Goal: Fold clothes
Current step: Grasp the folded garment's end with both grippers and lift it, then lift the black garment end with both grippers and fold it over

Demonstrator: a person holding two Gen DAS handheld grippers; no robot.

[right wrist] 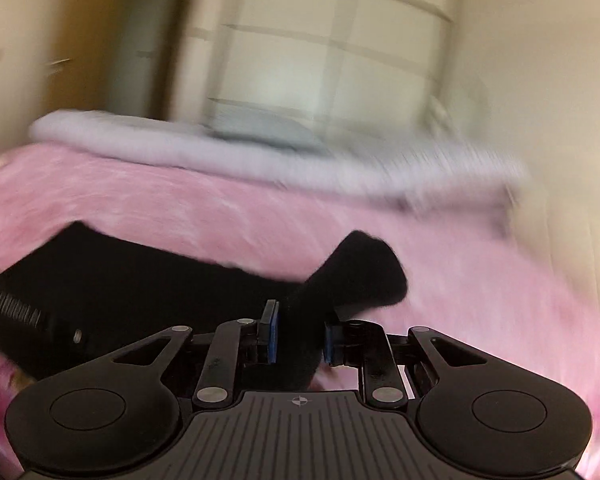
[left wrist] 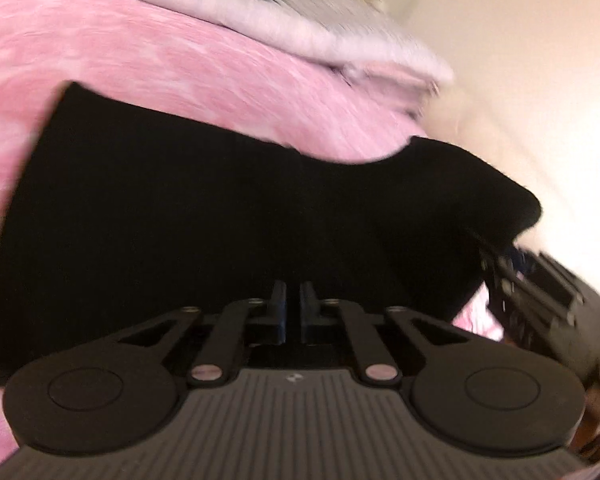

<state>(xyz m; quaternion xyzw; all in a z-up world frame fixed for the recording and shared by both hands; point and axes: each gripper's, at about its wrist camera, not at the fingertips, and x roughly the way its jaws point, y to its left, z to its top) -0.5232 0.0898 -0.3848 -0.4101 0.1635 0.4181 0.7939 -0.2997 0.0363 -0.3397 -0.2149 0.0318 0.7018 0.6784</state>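
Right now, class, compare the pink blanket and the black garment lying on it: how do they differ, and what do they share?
The pink blanket is light, mottled and fluffy; the black garment is plain and dark. The pink blanket covers the whole bed surface, while the black garment takes up only part of it. The pink blanket lies flat and untouched; one end of the black garment stands lifted between the pads of the right tool. Both are soft fabric.
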